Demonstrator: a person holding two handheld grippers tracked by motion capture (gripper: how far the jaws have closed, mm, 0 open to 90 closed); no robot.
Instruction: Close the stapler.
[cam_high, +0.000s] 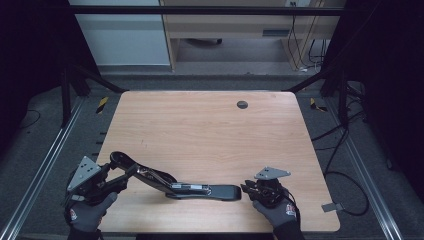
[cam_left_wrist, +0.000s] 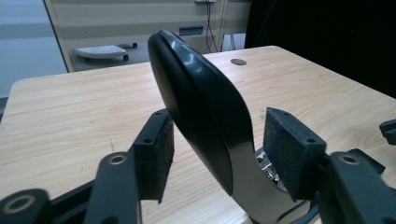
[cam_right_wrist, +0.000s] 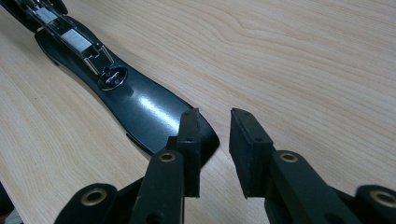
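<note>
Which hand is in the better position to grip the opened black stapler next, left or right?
Left. The left claw already has the stapler's raised arm between its pads, not yet clamped. The right claw is at the base's end, with nothing between its pads.

The opened stapler (cam_high: 175, 182) lies on the table (cam_high: 210, 125) along its near edge, base flat at the right, top arm raised toward the left. The left gripper (cam_high: 112, 177) sits at the near-left corner, its pads either side of that raised arm. The right gripper (cam_high: 246, 190) is just right of the base's end, one jaw over its tip. A grommet hole (cam_high: 242, 104) lies far back, right of centre.
</note>
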